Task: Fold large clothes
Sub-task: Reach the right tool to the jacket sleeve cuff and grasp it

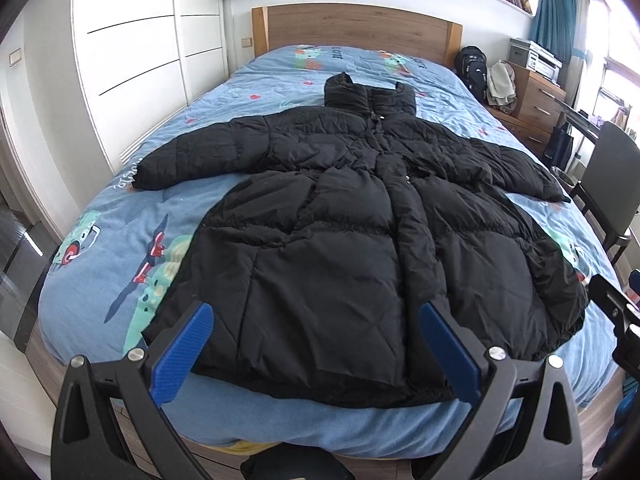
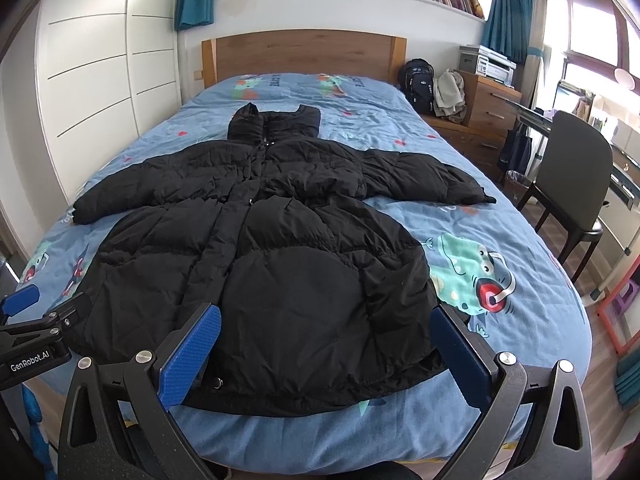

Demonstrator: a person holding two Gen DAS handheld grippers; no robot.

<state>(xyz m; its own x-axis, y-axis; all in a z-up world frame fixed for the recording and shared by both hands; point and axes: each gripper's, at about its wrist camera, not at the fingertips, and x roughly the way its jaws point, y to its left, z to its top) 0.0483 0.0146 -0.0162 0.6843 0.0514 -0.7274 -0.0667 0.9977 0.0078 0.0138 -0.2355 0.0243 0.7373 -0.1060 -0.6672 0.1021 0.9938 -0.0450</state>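
A long black puffer coat (image 1: 360, 216) lies flat on the bed, front up, zipped, collar toward the headboard, both sleeves spread out to the sides. It also shows in the right wrist view (image 2: 280, 248). My left gripper (image 1: 316, 332) is open and empty, held above the coat's hem at the foot of the bed. My right gripper (image 2: 326, 332) is open and empty too, above the hem further right. The right gripper's body shows at the right edge of the left wrist view (image 1: 616, 312).
The bed has a blue cartoon-print cover (image 2: 500, 240) and a wooden headboard (image 2: 304, 54). White wardrobe doors (image 2: 100, 80) stand on the left. On the right are a backpack (image 2: 419, 84), a wooden drawer unit (image 2: 488, 108) and a dark chair (image 2: 576, 184).
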